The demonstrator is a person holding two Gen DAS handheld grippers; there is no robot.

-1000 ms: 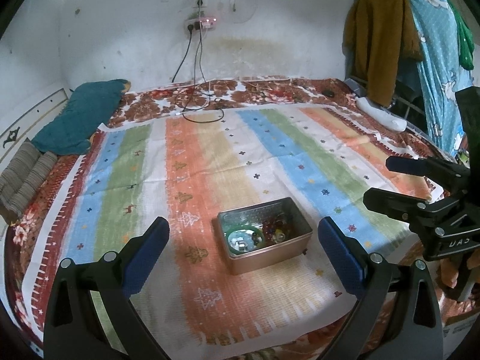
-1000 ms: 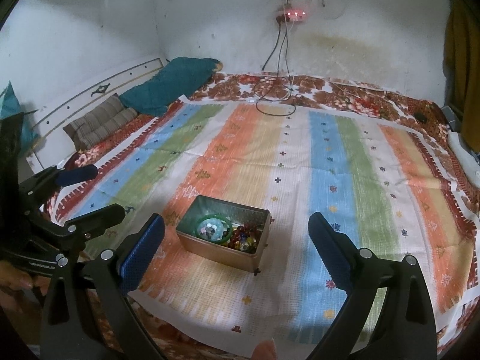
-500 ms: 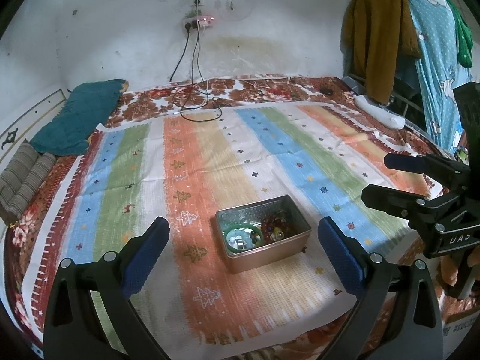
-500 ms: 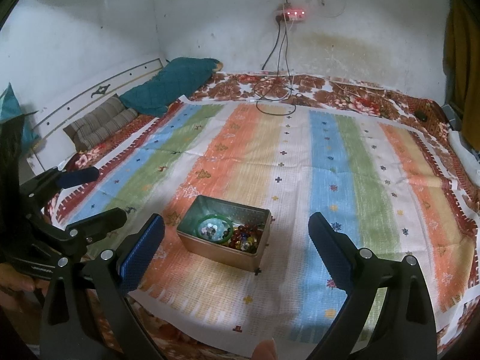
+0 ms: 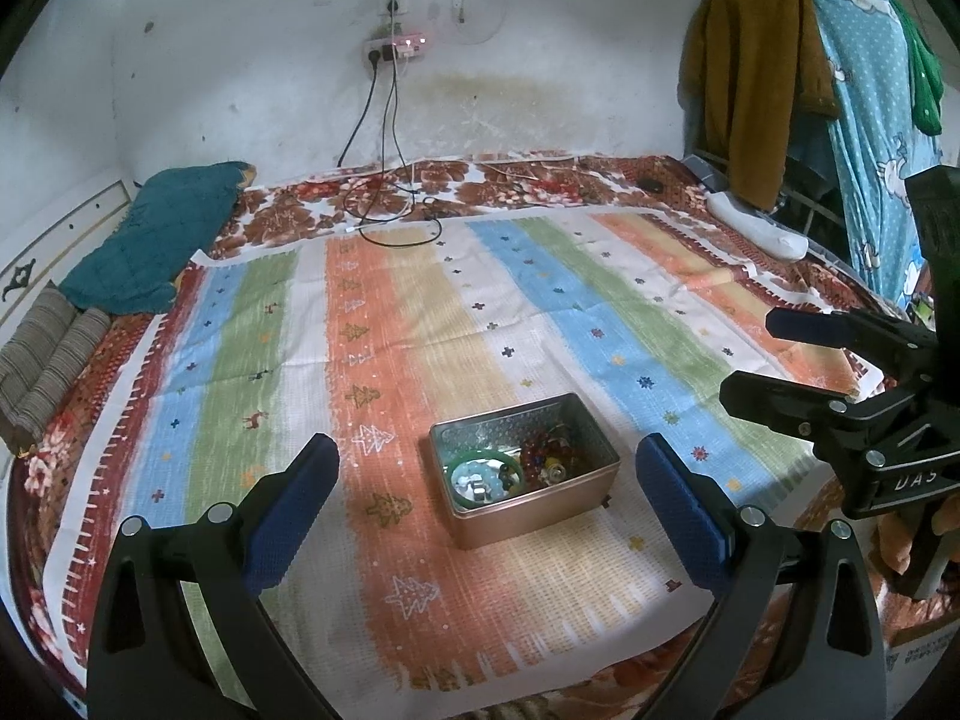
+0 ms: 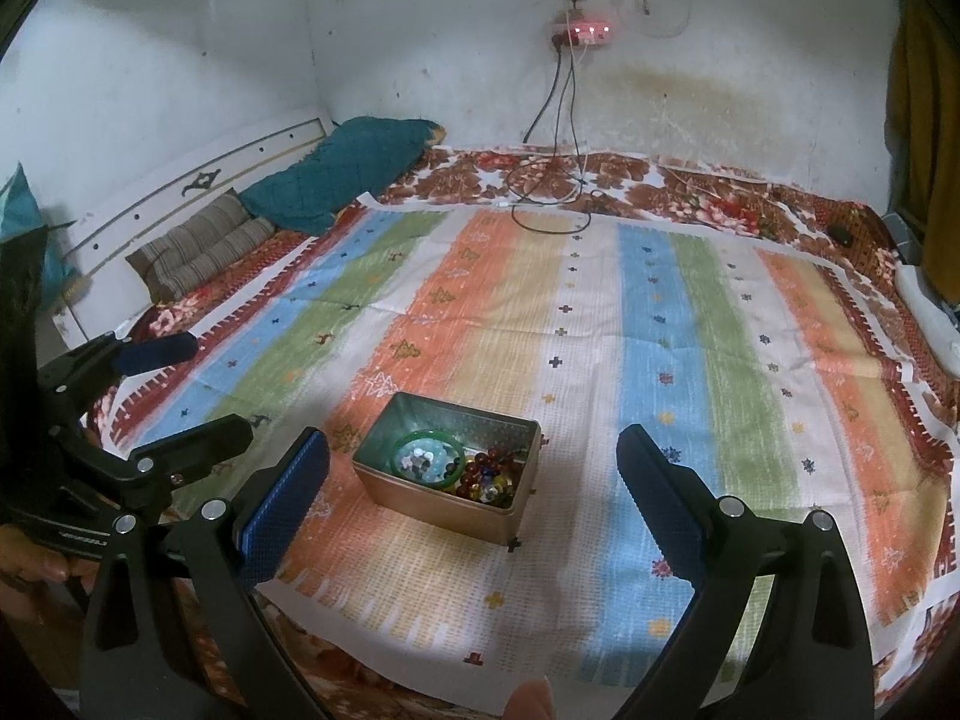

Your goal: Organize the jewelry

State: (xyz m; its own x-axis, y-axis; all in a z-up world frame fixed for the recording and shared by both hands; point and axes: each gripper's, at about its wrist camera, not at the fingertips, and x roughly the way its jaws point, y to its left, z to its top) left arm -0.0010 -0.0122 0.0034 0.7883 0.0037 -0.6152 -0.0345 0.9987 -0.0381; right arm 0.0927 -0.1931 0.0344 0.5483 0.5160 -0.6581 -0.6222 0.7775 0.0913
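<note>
A bed fills both views, spread with a woven cloth of blue, green, orange and cream stripes [image 5: 420, 324] laid over a brown floral bedsheet [image 5: 516, 177] that shows along the far edge. Behind it stands a stained white wall [image 5: 252, 60] carrying a power strip with red lights [image 5: 399, 47] in the upper centre, black and white cables hanging from it onto the bed. A teal quilted pillow [image 5: 150, 240] and a striped grey cushion [image 5: 45, 372] lie at the left of the left wrist view; a mustard garment [image 5: 756, 78] and blue dotted fabric hang at its upper right. The open rectangular gold-toned metal tin [image 5: 528, 495] sits near the bed's near edge, low in the centre of both views, holding a green bangle [image 5: 483, 474] and a heap of dark red beads [image 5: 543, 459]. The left gripper [image 5: 486, 504] hovers before the tin, jaws spread wide and empty. The right gripper [image 6: 474, 498] does likewise, jaws wide apart, holding nothing.
</note>
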